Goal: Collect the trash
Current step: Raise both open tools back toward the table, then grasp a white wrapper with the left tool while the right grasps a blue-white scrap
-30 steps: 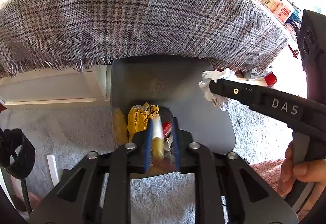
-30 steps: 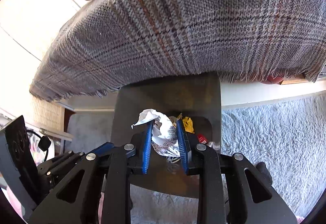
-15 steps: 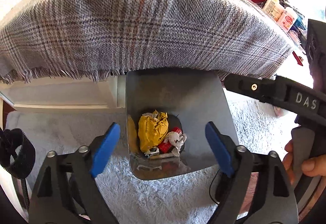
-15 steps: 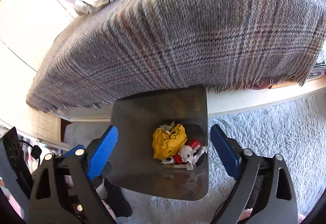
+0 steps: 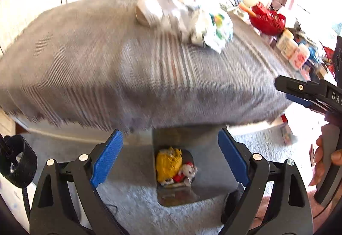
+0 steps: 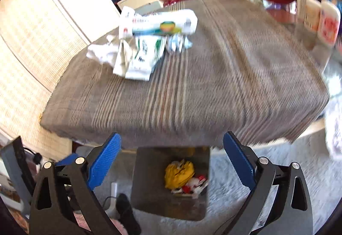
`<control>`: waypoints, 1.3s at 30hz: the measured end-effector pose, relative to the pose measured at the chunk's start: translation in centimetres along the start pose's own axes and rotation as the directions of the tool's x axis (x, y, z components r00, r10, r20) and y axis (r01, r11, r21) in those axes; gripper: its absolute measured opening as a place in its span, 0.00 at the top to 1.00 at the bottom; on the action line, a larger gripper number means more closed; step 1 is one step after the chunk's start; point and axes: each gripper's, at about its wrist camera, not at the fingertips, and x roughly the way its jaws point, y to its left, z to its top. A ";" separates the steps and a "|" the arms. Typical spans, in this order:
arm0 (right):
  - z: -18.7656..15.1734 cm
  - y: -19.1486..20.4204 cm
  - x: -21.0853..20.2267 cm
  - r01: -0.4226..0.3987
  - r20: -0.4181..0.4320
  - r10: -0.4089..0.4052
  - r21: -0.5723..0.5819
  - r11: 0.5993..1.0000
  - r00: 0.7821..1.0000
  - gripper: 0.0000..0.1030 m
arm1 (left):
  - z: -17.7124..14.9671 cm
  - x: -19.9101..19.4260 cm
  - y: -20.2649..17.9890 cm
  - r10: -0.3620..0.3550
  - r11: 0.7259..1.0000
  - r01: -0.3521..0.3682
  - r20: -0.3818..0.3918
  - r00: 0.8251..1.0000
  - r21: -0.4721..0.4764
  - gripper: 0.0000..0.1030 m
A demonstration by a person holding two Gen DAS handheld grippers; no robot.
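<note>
Both hand-held grippers, left [image 5: 170,159] and right [image 6: 171,161], are spread and empty; the right's jaws are opening. Reach one for the wrappers [image 6: 147,42] on the desk [image 6: 213,85], pinch a single piece, then drop it in the bin [image 6: 149,170].

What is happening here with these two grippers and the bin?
A person is clearing trash with a handheld gripper in each hand. The left gripper is wide open and the right gripper's jaws are opening; nothing is between either pair. Both hang above the grey bin on the carpet, which already holds a yellow wrapper and small red and white scraps. More wrappers and paper wait on the cloth-covered table, so a return there seems likely next.
</note>
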 end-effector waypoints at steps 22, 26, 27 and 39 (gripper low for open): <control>11.6 -1.5 6.5 -0.017 0.034 0.016 0.047 0.999 0.999 0.07 | 14.5 3.7 0.5 0.037 0.999 -0.040 0.124 0.992 0.020 0.17; 12.8 -1.1 8.1 -0.039 0.018 0.038 0.041 0.998 0.999 0.26 | 16.1 4.5 0.8 0.066 0.997 -0.071 0.143 0.988 0.027 0.16; 13.0 -1.1 8.4 -0.045 0.014 0.044 0.042 0.998 0.999 0.29 | 16.3 4.7 0.9 0.067 0.997 -0.071 0.142 0.988 0.027 0.16; 12.9 -1.4 11.8 -0.022 -0.052 0.024 0.033 0.999 0.998 0.55 | 18.2 7.2 1.1 0.060 0.998 -0.063 0.122 0.991 0.018 0.16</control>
